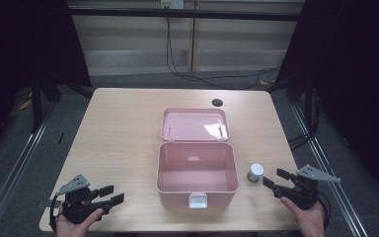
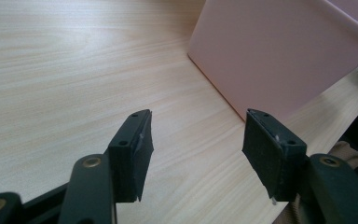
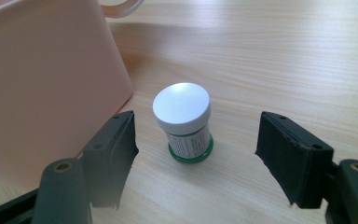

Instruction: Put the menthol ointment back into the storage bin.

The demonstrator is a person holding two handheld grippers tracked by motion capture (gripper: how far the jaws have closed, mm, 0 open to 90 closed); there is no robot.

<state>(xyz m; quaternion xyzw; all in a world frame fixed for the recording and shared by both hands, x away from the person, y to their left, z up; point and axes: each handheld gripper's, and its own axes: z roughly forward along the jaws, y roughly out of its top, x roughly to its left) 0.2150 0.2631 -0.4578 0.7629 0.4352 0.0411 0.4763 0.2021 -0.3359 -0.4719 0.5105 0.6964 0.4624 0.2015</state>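
Note:
A pink box (image 1: 197, 173) stands open near the table's front edge, its lid (image 1: 194, 124) folded back flat behind it; the inside looks bare. A small jar with a white cap (image 1: 255, 172) stands upright just right of the box. My right gripper (image 1: 275, 180) is open, right of the jar and pointing at it; in the right gripper view the jar (image 3: 183, 122) stands a little ahead of the spread jaws, beside the box wall (image 3: 46, 84). My left gripper (image 1: 111, 194) is open at the front left, holding nothing, with the box wall (image 2: 279, 51) ahead of it.
A dark round hole (image 1: 217, 102) sits in the table's far side behind the lid. A white latch (image 1: 198, 200) hangs on the box's front. Bare tabletop (image 1: 118, 133) spreads left of the box. Cables run on the floor beyond the table.

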